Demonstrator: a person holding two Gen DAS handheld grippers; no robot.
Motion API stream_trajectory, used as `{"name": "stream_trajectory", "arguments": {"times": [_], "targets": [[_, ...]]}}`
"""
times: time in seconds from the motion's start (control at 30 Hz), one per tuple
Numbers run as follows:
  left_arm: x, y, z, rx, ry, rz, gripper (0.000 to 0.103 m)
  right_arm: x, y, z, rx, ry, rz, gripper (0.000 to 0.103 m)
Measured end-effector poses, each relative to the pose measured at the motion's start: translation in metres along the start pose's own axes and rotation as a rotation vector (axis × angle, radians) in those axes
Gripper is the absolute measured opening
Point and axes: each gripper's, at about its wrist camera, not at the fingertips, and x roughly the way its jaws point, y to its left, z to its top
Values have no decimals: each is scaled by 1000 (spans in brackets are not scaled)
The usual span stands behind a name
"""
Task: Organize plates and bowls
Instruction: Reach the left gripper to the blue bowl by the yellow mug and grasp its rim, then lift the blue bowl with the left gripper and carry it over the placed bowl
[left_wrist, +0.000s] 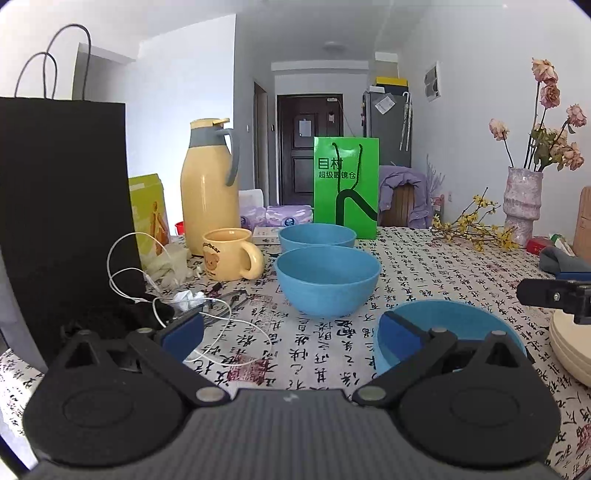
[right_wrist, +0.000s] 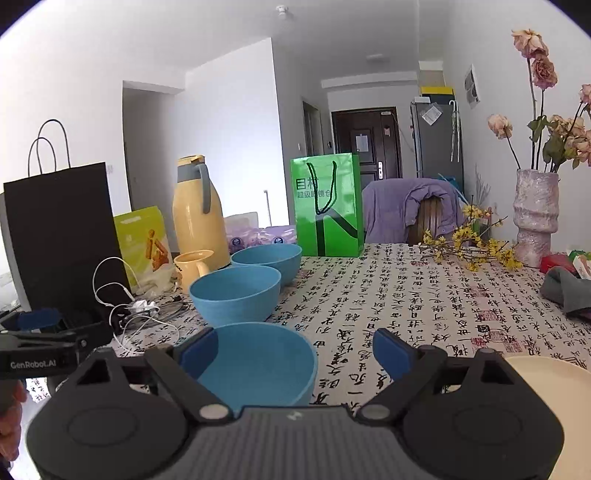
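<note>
The right wrist view showed the right gripper (right_wrist: 295, 354) with its jaws wide apart and nothing between the pads; its left pad stood in front of the nearest blue bowl (right_wrist: 258, 362), with no contact to be made out. Just right of it, at the near edge of the table (right_wrist: 406, 295), lay the rim of a cream plate (right_wrist: 554, 376). In the left wrist view the left gripper (left_wrist: 291, 332) also stood spread and empty, with that same bowl behind its right pad, the plates at the right border, and a white cable (left_wrist: 221, 332) trailing on the cloth behind its left pad. Farther in, a second blue bowl (left_wrist: 327, 280) sat alone toward the middle, and a third (left_wrist: 317, 236) just behind it, beside a yellow mug (left_wrist: 229, 254) and a flask (left_wrist: 208, 184). At the far edge stood a green bag (left_wrist: 345, 184).

Nothing looked stacked yet, so this seemed the approach to a first pick. The next move probably called for bringing one pair of pads over the near bowl's rim and closing on the wall, clear of the cable.
</note>
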Motion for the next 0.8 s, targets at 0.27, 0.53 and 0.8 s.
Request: {"name": "stream_trajectory", "arguments": {"times": [0.27, 0.53, 0.8], "targets": [[80, 25, 34, -105, 120, -100, 103, 85, -12, 63, 19, 185, 112, 87], [168, 53, 59, -227, 308, -137, 85, 194, -8, 105, 17, 401, 214, 87], [231, 67, 62, -335, 481, -219, 77, 287, -10, 107, 39, 568, 195, 69]]}}
